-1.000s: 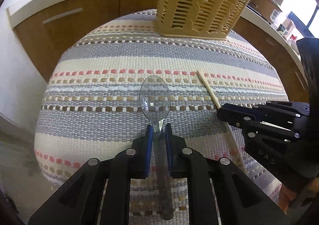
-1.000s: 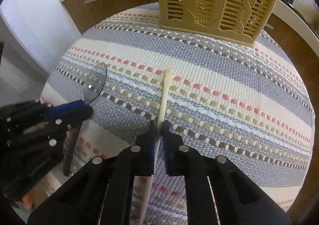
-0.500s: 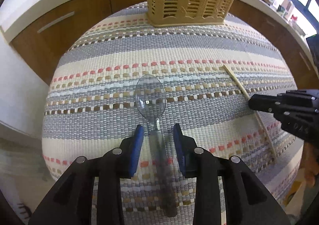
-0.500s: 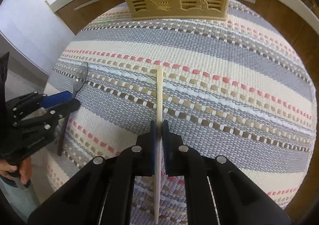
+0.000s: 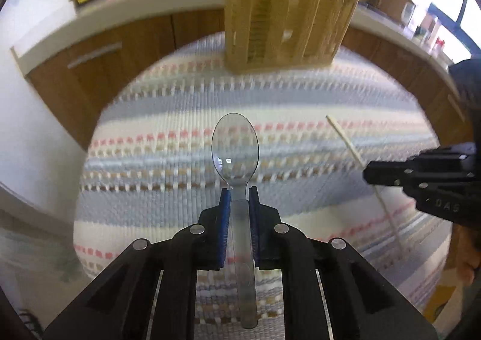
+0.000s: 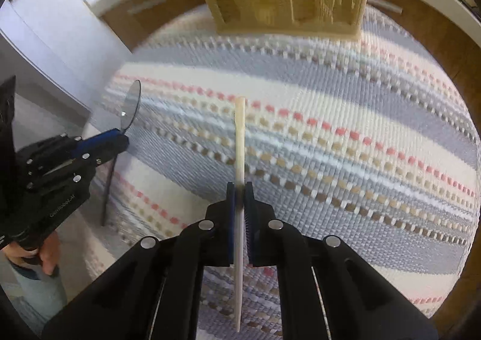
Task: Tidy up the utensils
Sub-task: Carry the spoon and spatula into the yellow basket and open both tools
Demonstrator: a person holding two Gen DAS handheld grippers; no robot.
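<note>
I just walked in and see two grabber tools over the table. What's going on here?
A person is tidying utensils with a handheld gripper in each hand. The left gripper is closing on the handle of a clear plastic spoon. The right gripper is shut on a pale chopstick. Both are held above the striped tablecloth, pointing toward the yellow slotted utensil basket at its far edge.

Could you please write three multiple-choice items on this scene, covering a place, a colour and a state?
1. Where does the slotted basket stand?
A. at the far edge of the striped cloth
B. on the floor
C. between the grippers

2. What colour is the spoon?
A. red
B. clear
C. black

3. What does the right gripper hold?
A. nothing
B. a fork
C. a pale chopstick

Key: 1 A, the basket sits on the cloth beyond both utensils. 2 B, the stripes show through its bowl. 3 C, the pads clamp the stick; the left gripper is closing on the spoon.
</note>
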